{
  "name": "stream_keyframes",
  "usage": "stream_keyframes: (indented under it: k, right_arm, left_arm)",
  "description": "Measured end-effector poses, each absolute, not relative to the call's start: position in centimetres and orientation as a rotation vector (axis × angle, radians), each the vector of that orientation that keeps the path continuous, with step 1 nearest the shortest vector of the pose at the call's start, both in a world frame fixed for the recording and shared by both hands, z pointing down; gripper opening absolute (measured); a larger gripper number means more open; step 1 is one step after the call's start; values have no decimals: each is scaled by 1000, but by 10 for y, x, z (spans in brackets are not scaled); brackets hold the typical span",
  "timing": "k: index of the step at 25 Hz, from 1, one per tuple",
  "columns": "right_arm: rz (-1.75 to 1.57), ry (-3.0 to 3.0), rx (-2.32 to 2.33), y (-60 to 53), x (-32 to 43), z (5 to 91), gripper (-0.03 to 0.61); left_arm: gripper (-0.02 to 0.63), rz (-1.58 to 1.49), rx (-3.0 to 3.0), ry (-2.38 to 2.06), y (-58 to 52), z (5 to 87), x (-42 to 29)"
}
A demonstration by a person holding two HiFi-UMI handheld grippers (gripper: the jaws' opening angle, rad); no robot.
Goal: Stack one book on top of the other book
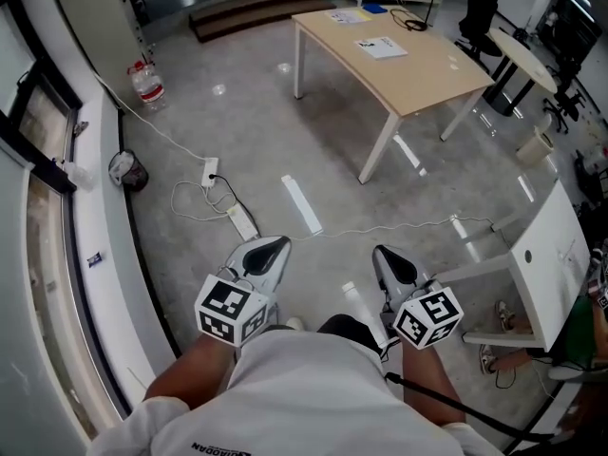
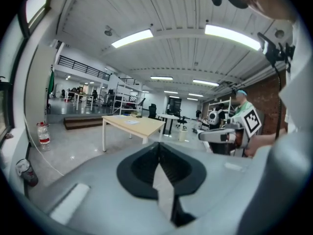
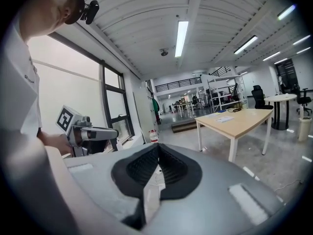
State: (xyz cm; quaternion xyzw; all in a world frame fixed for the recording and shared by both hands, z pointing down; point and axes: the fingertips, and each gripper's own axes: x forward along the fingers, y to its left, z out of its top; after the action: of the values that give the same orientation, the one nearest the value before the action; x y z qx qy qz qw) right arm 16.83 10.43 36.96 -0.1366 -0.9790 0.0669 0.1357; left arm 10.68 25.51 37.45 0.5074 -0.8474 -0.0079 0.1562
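Observation:
Two flat white booklets or papers (image 1: 382, 47) (image 1: 348, 15) lie on a light wooden table (image 1: 418, 79) far ahead; I cannot tell whether they are the books. The table also shows in the left gripper view (image 2: 142, 126) and the right gripper view (image 3: 244, 120). My left gripper (image 1: 273, 246) (image 2: 159, 144) is held near my waist, its jaws shut and empty. Beside it, my right gripper (image 1: 388, 256) (image 3: 158, 146) is shut with nothing in it. Both point level over the grey floor, well short of the table.
A white power strip with cables (image 1: 241, 222) lies on the floor just ahead. A water bottle (image 1: 148, 85) and a small bin (image 1: 127, 170) stand by the window wall on the left. A white desk (image 1: 554, 252) is at my right, office chairs (image 1: 478, 14) beyond the table.

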Motion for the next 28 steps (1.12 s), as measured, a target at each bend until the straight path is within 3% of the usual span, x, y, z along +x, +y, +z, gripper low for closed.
stream_keyframes:
  k: [11,28]
  right_arm:
    - [203,-2791,-420,94,96,386,3]
    - [185,-2820,-491,4,-86,370,3]
  left_arm:
    - [5,-81,1312,-2442,271,398,31]
    - [5,-56,1312,-2463,174,380,-141]
